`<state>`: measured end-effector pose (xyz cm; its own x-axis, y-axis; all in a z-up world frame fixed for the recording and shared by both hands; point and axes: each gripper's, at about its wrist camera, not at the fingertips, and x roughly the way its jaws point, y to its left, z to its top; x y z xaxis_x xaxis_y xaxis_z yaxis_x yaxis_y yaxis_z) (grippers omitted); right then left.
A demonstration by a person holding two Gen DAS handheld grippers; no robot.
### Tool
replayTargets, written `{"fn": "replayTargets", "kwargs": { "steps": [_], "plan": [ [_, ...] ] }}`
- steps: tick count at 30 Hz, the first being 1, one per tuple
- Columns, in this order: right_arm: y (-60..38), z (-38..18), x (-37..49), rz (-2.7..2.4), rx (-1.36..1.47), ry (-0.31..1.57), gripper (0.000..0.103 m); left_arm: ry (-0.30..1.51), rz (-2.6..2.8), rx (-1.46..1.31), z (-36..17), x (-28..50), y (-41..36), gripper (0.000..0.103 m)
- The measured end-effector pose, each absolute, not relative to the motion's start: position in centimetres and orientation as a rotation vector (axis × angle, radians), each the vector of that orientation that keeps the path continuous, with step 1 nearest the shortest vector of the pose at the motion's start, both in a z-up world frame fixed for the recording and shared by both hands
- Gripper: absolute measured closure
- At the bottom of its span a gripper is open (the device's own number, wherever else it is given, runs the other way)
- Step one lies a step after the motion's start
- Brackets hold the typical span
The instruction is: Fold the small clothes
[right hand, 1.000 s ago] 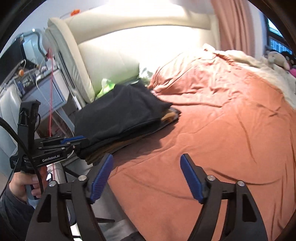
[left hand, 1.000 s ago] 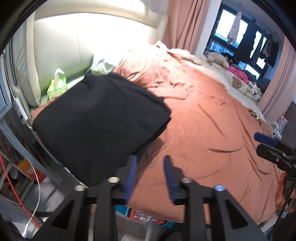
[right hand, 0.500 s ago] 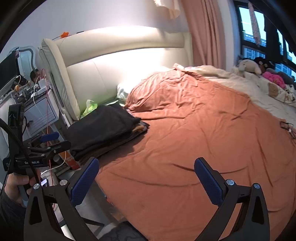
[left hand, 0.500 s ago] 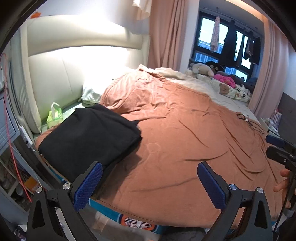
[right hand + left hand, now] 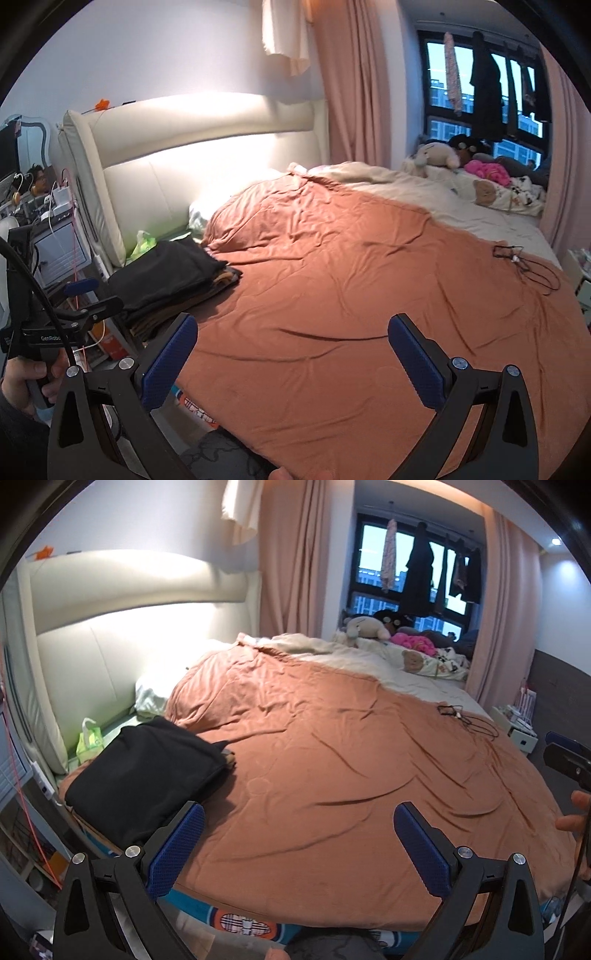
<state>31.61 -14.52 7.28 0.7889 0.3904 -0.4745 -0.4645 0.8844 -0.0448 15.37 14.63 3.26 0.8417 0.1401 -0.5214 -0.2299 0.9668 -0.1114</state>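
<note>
Both tools (image 5: 297,843) (image 5: 291,356) now wide apart, farther from folded black garment (image 5: 147,771).

- Right gripper (image 5: 291,354) at six o'clock, blue pads spread wide, nothing between them, above the orange blanket (image 5: 369,295).
- Folded black garment (image 5: 166,273) at nine o'clock, topping a stack of clothes on the bed's corner, beside a green tissue pack (image 5: 142,242).
- Left gripper (image 5: 83,299) at eight o'clock, gripped by a hand (image 5: 26,380).
- Black cable (image 5: 528,266) at three o'clock.
- Plush toys (image 5: 436,155) at two o'clock, below the window.
</note>
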Motion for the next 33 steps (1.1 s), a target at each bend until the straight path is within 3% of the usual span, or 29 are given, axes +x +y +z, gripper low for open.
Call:
{"fn": "replayTargets", "kwargs": {
  "steps": [18,33],
  "plan": [
    [-20.1,6.6,23.5,0.348,-0.100,0.432,0.000,0.467,0.117,-0.088,4.2,10.4,5.6,0.000],
    [-24.0,3.5,18.6,0.247,-0.033,0.431,0.000,0.447,0.092,-0.077,1.4,7.5,0.9,0.000]
  ]
}}
